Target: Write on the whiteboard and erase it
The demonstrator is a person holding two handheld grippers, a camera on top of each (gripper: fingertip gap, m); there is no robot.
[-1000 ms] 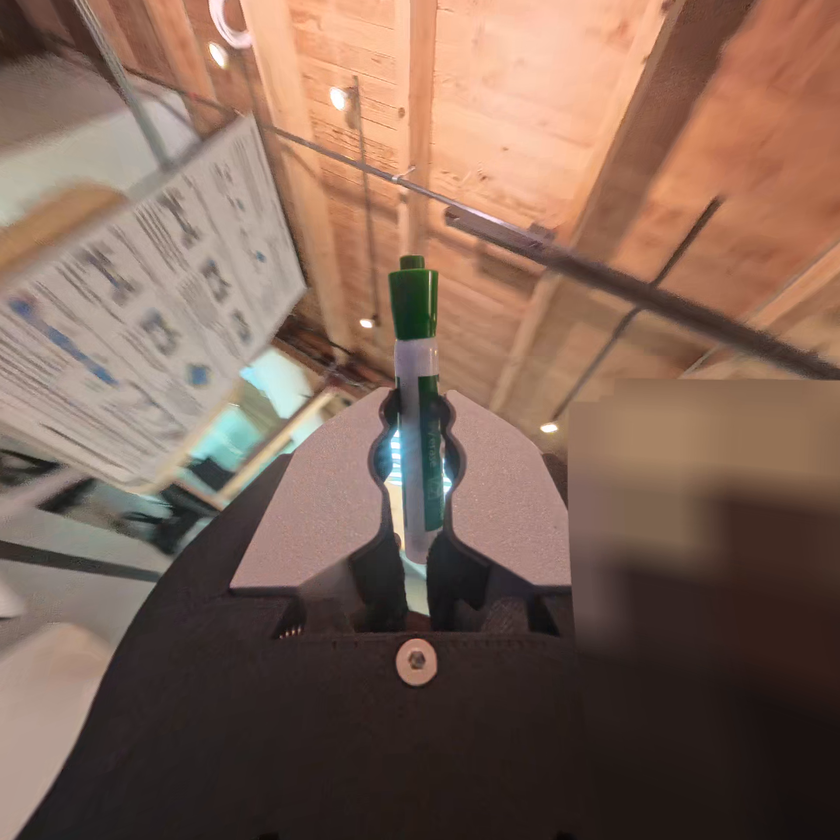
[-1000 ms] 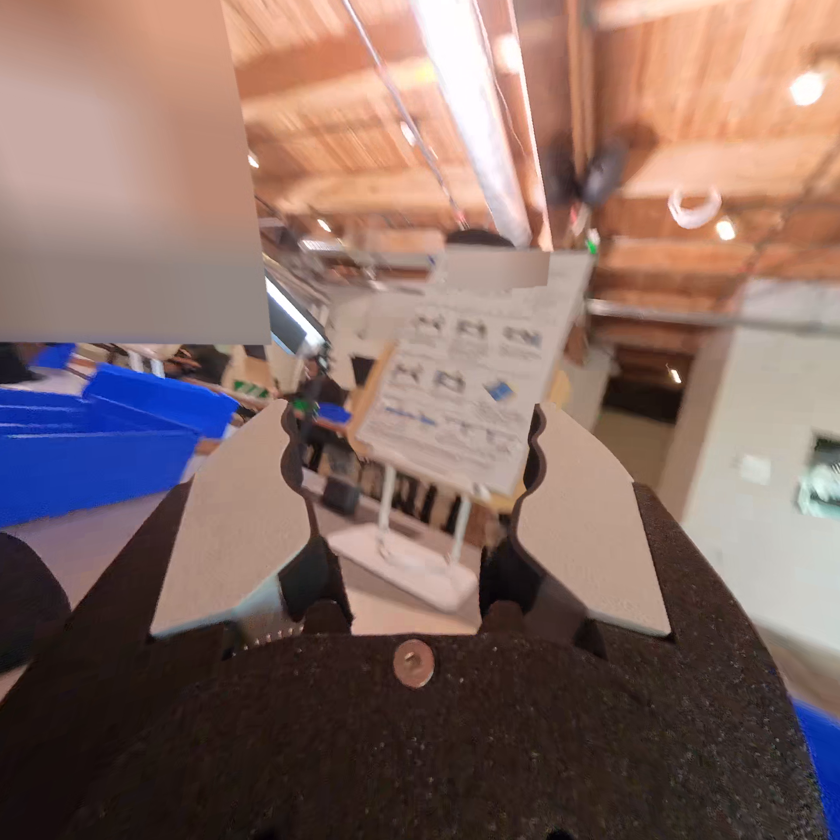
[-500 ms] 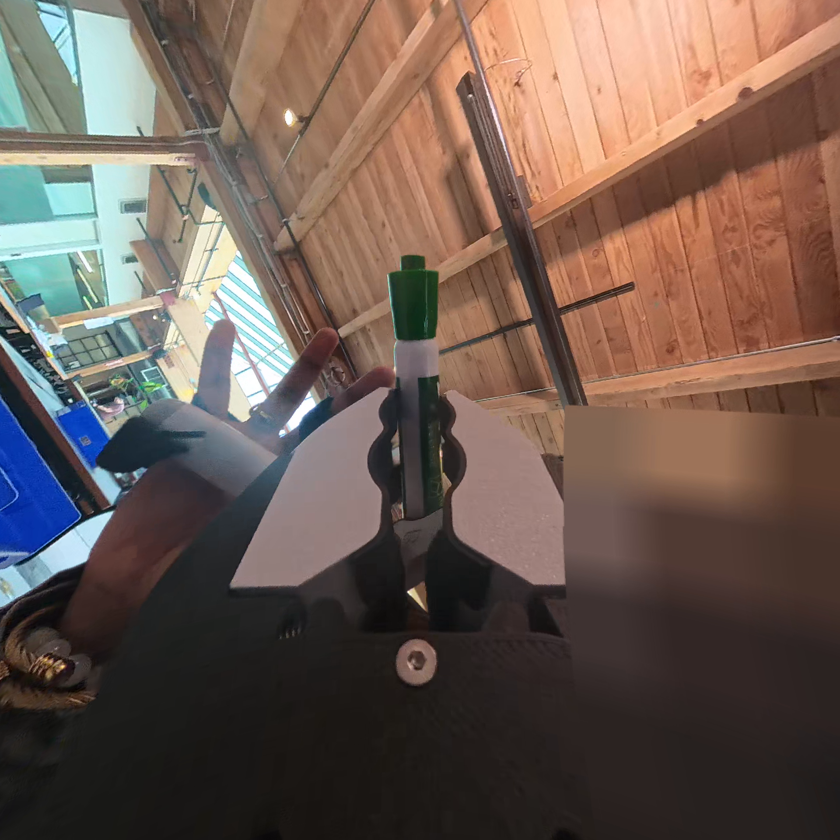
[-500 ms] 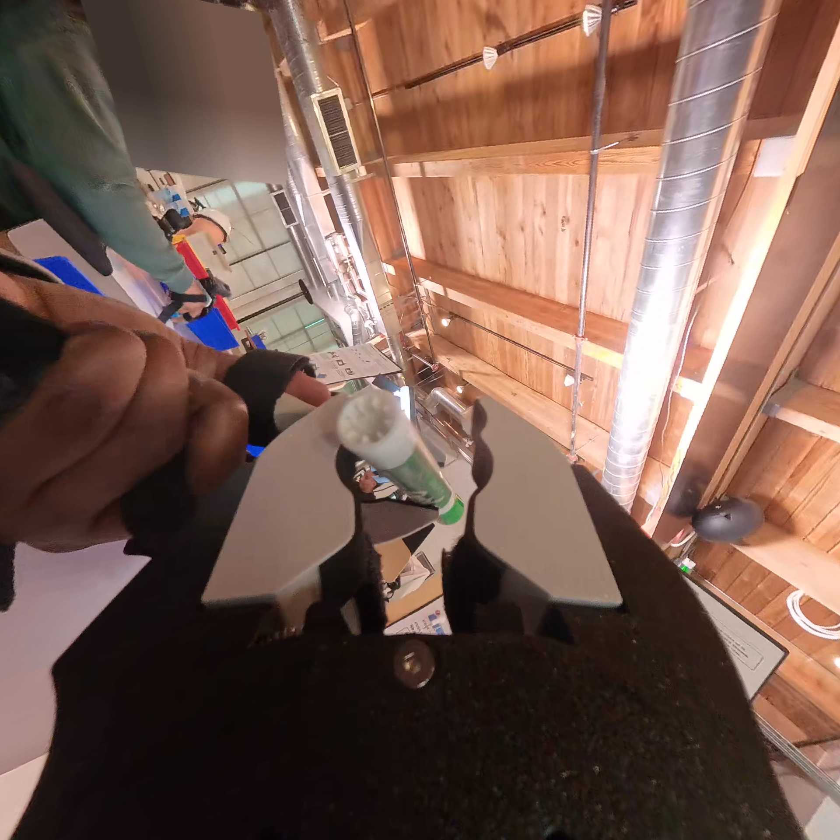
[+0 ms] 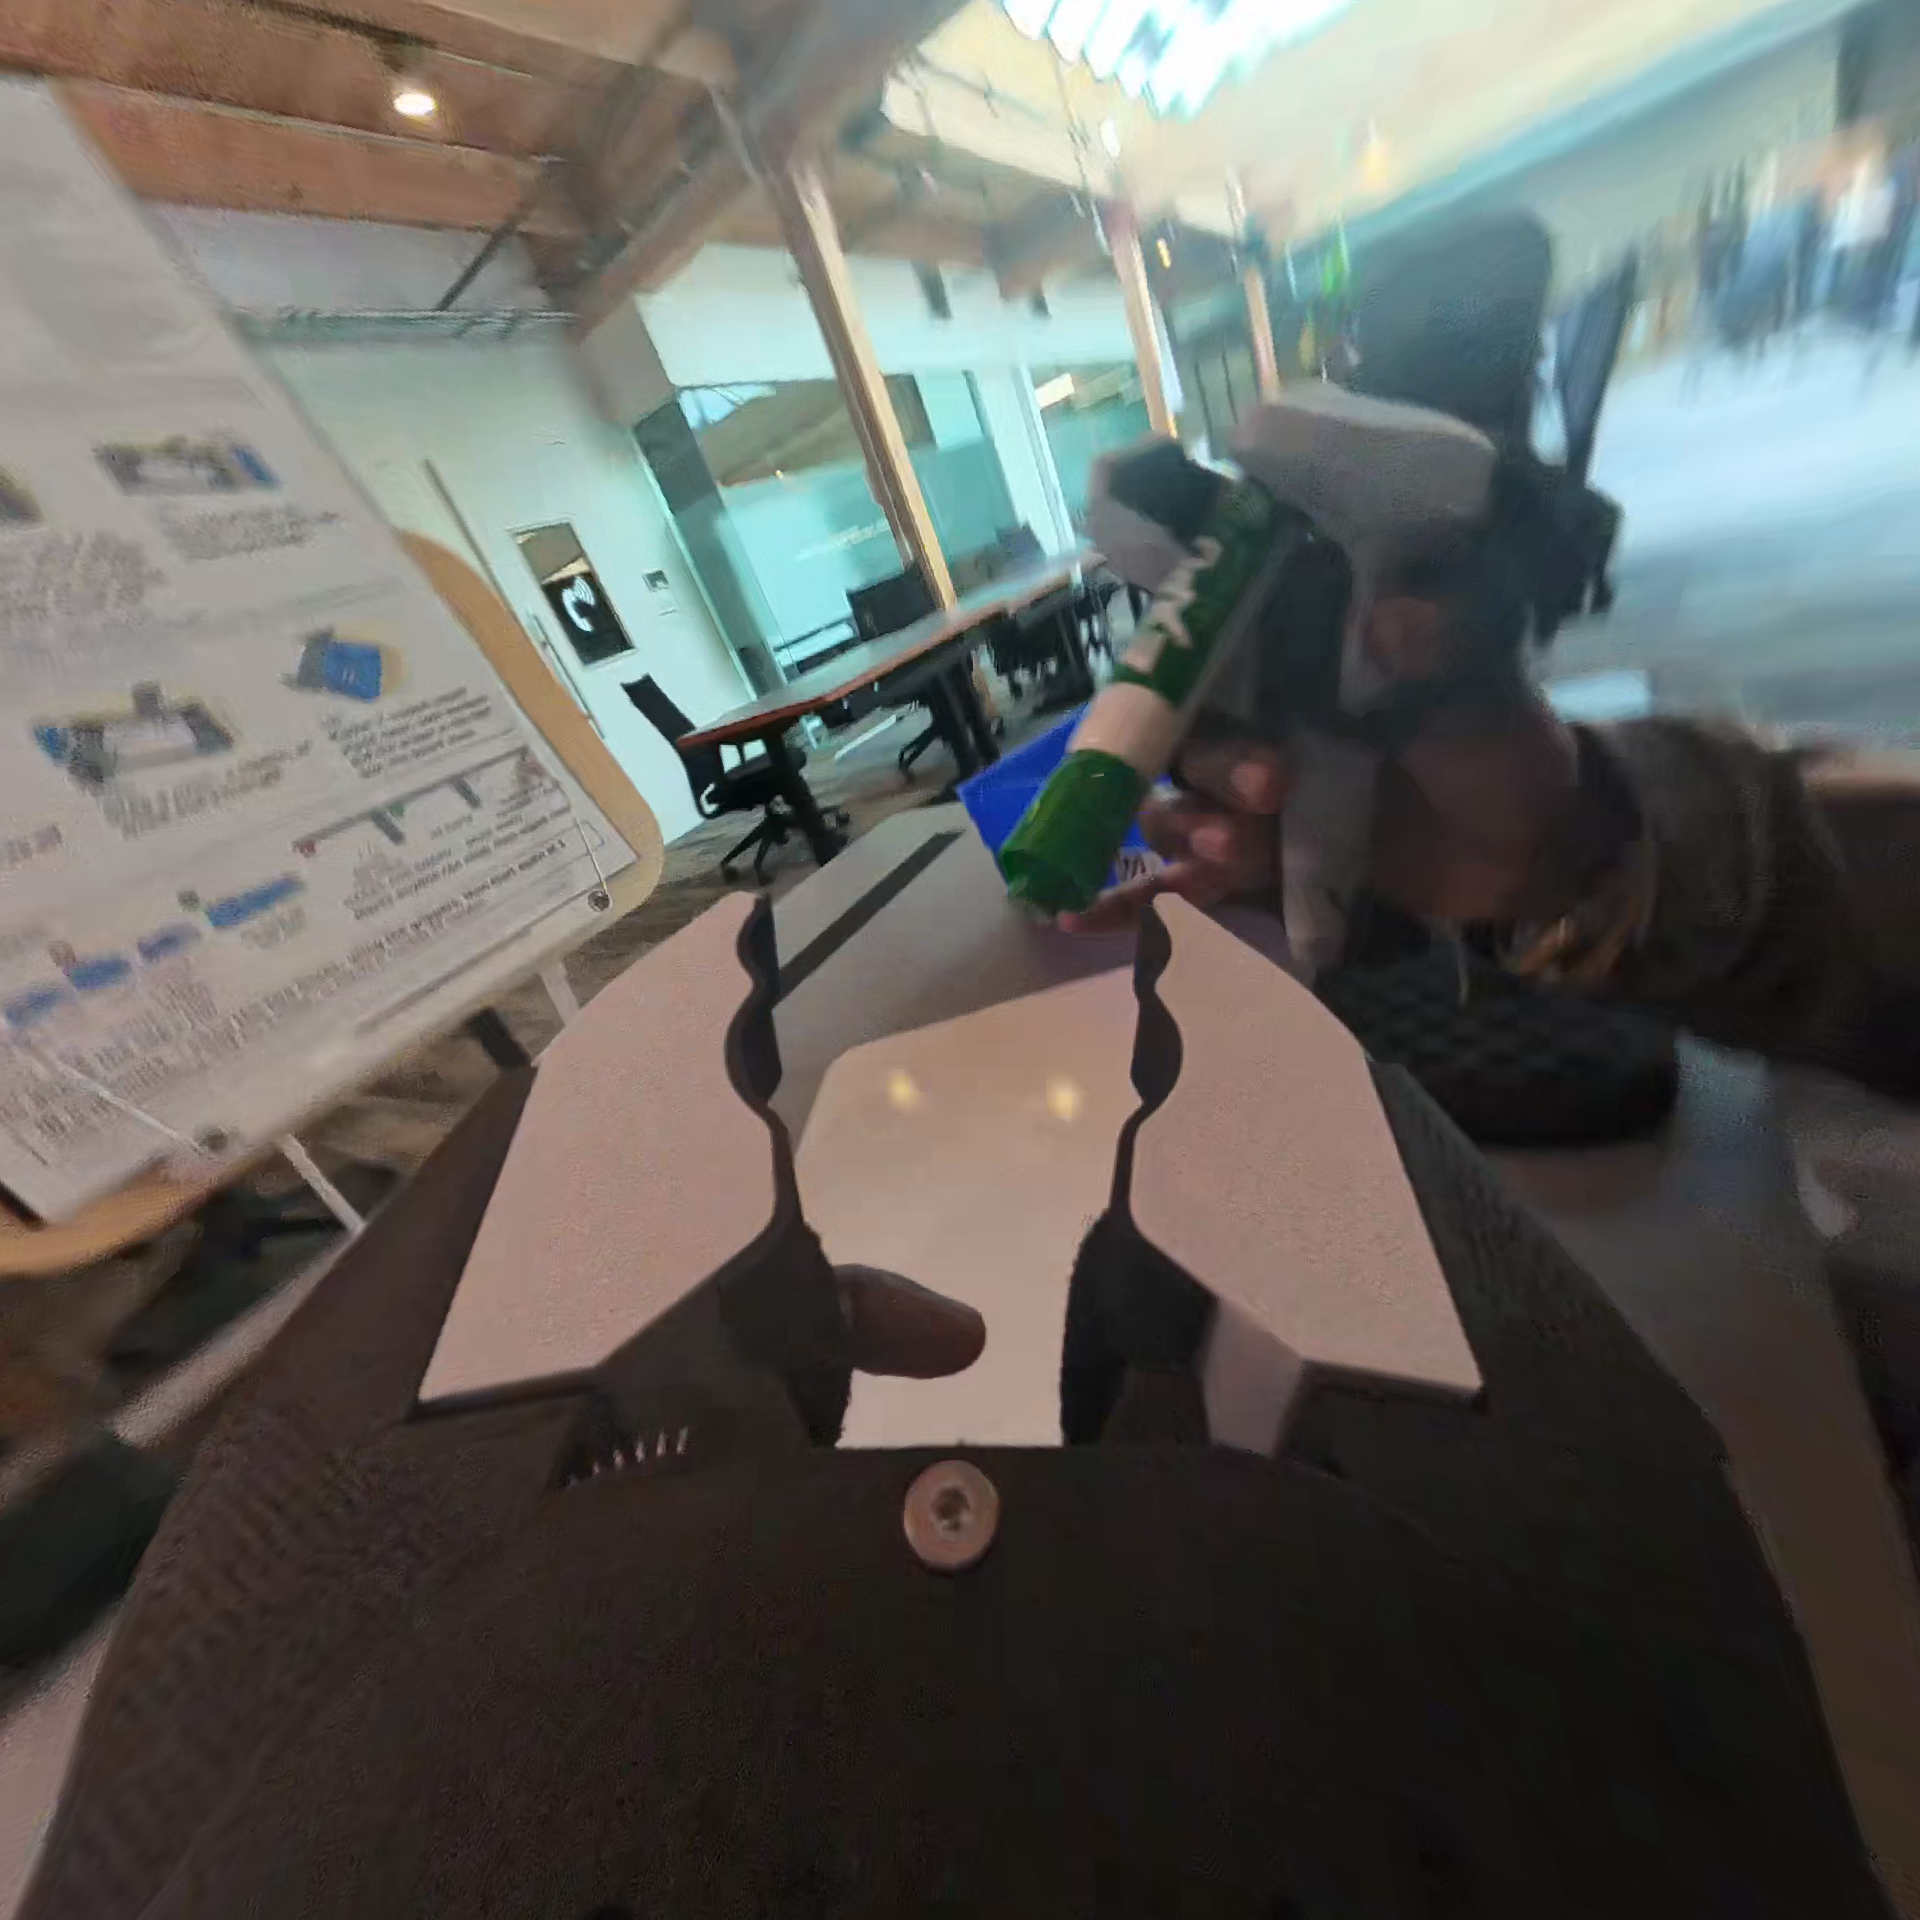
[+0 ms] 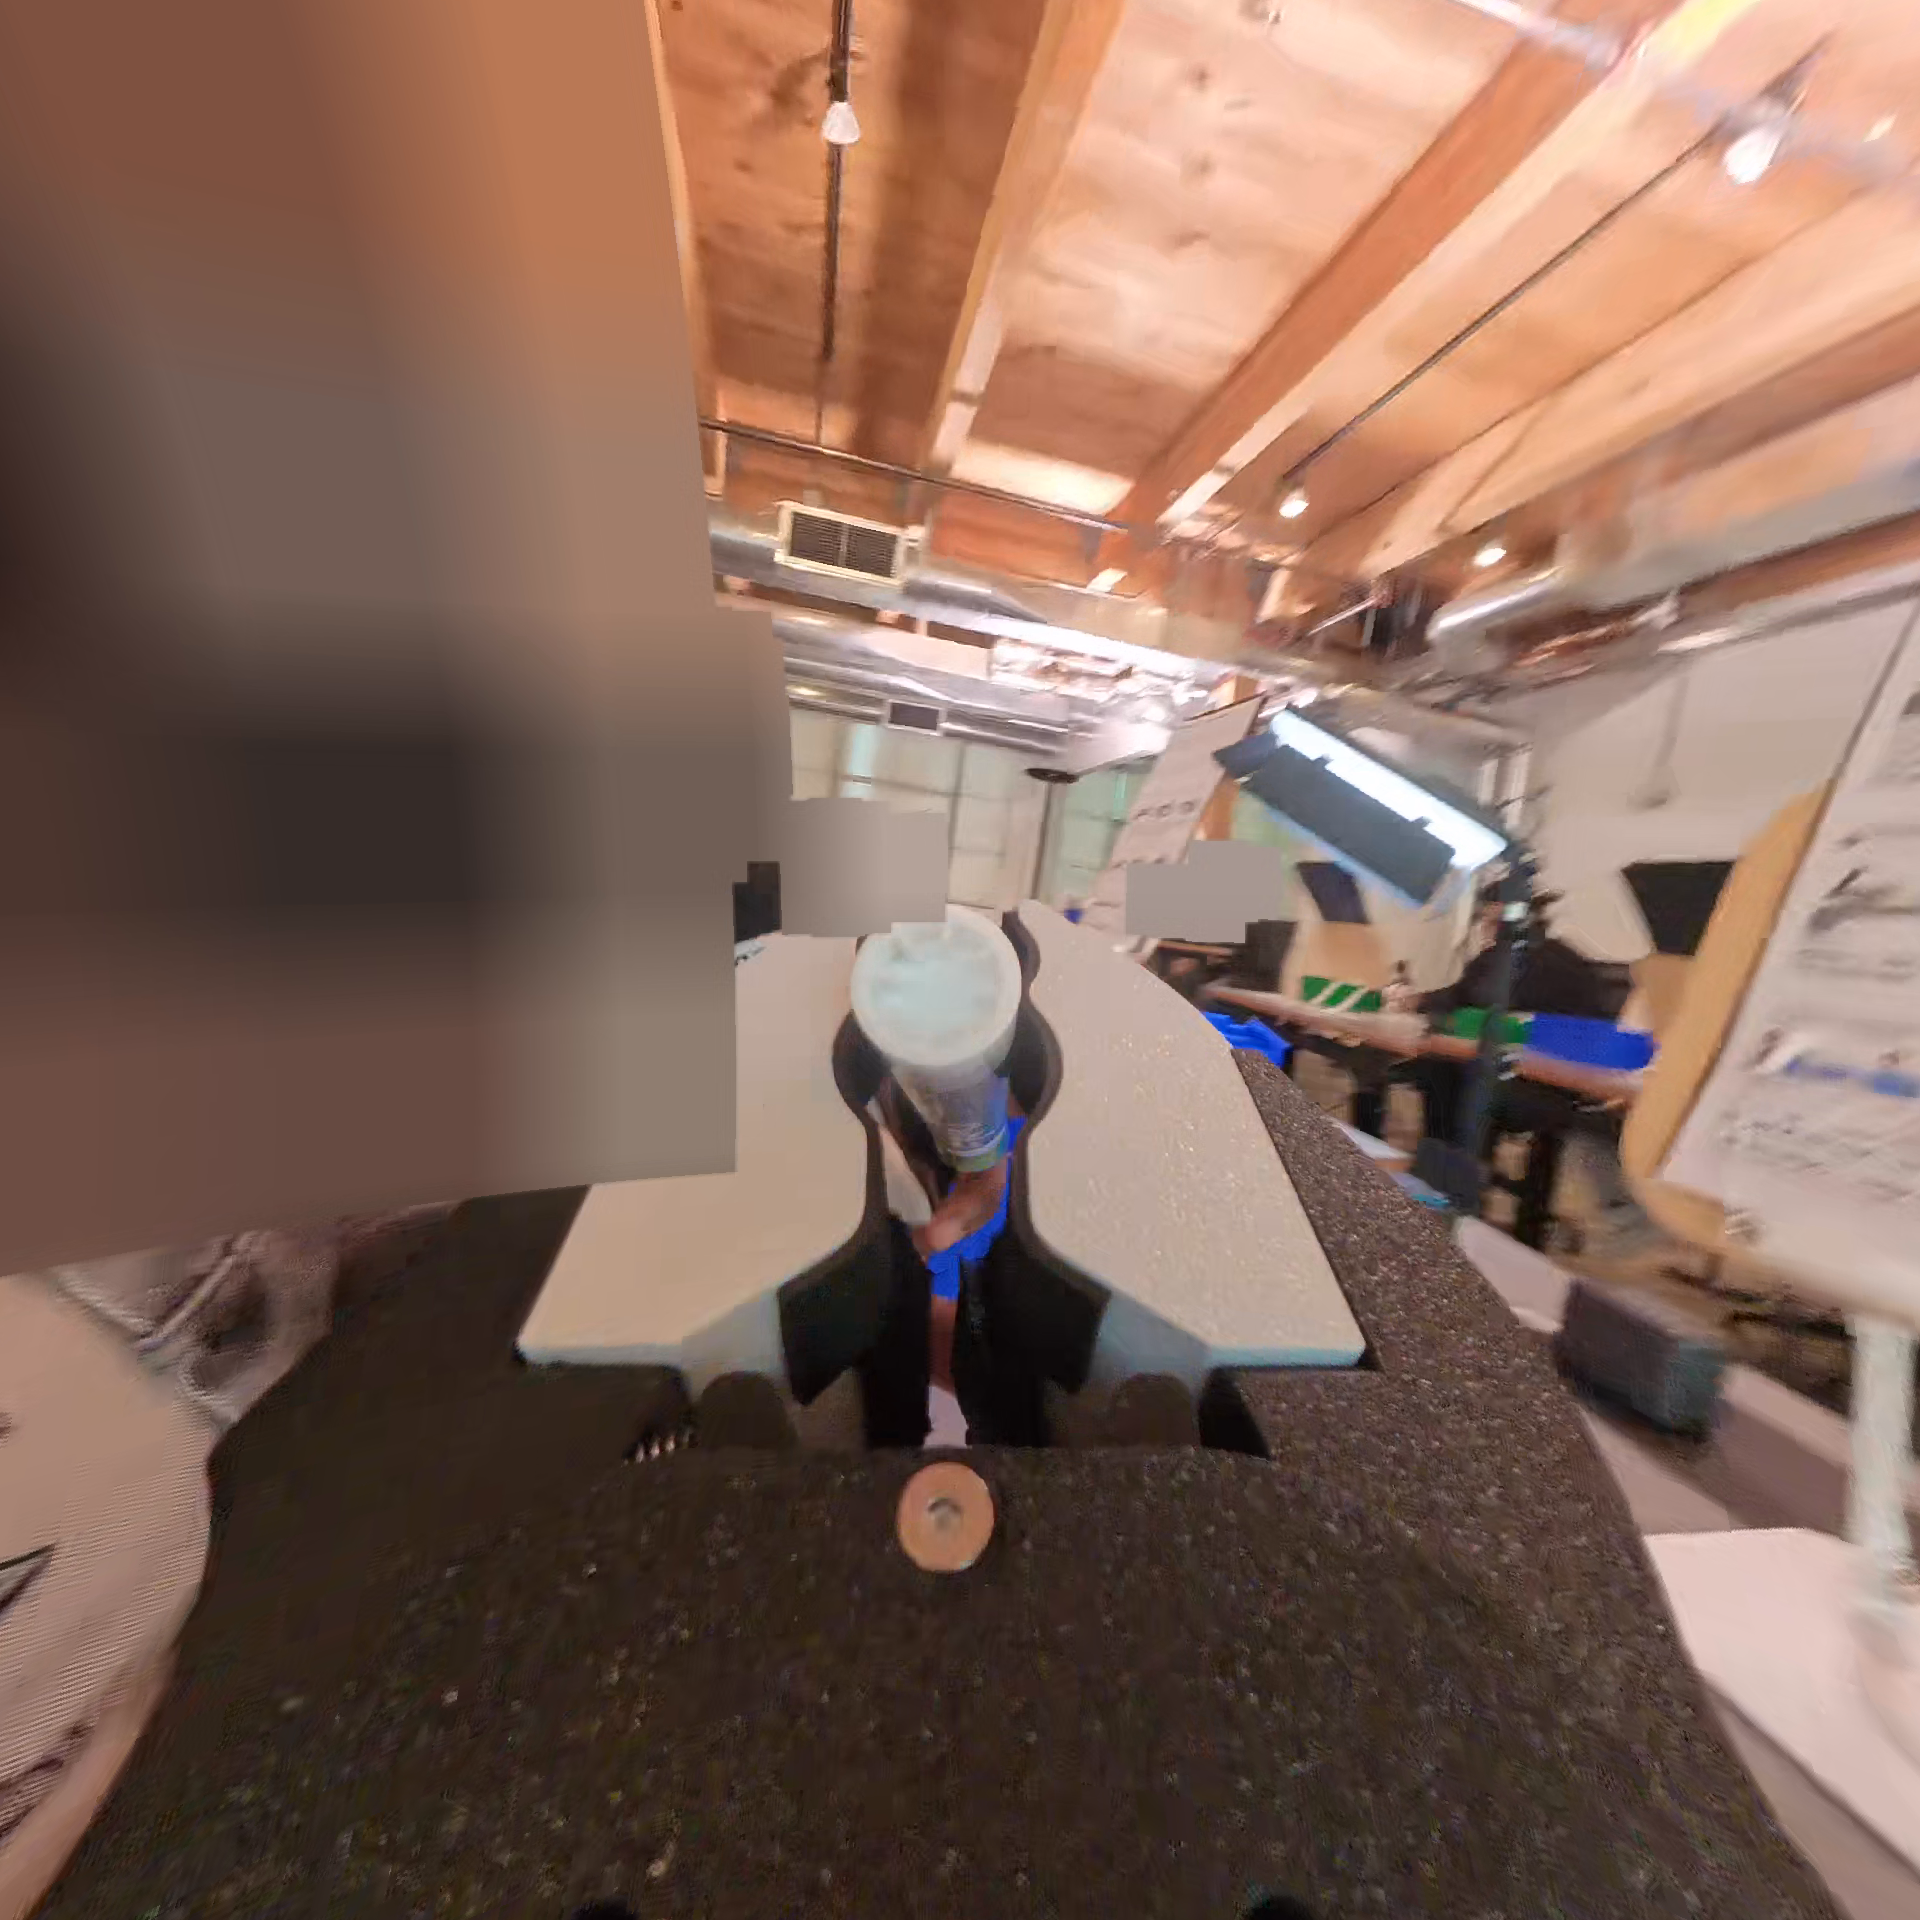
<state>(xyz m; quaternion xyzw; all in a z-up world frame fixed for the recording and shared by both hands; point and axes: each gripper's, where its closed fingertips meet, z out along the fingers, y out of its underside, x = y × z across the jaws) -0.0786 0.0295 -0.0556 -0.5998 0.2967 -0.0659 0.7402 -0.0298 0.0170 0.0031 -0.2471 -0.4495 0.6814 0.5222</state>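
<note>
The green and white marker (image 5: 1138, 717), cap on, is clamped in my right gripper (image 5: 1236, 499) at the upper right of the left wrist view, cap end pointing down toward the table. In the right wrist view my right gripper (image 6: 971, 925) is shut on the marker (image 6: 935, 1003), whose white butt end faces the camera. My left gripper (image 5: 951, 914) is open and empty, below and left of the marker. A glossy white surface (image 5: 935, 1153) lies under its fingers; I cannot tell whether it is the whiteboard.
A printed poster board on a stand (image 5: 208, 727) stands close on the left, and shows at the right of the right wrist view (image 6: 1808, 997). A blue bin (image 5: 1008, 790) sits behind the marker. A black pad (image 5: 1507, 1049) lies on the table. A hand (image 5: 1455, 800) holds the right gripper.
The marker has passed from my left gripper to my right gripper. The left jaws have opened and the right jaws have shut on it. Both views have swung down from the ceiling.
</note>
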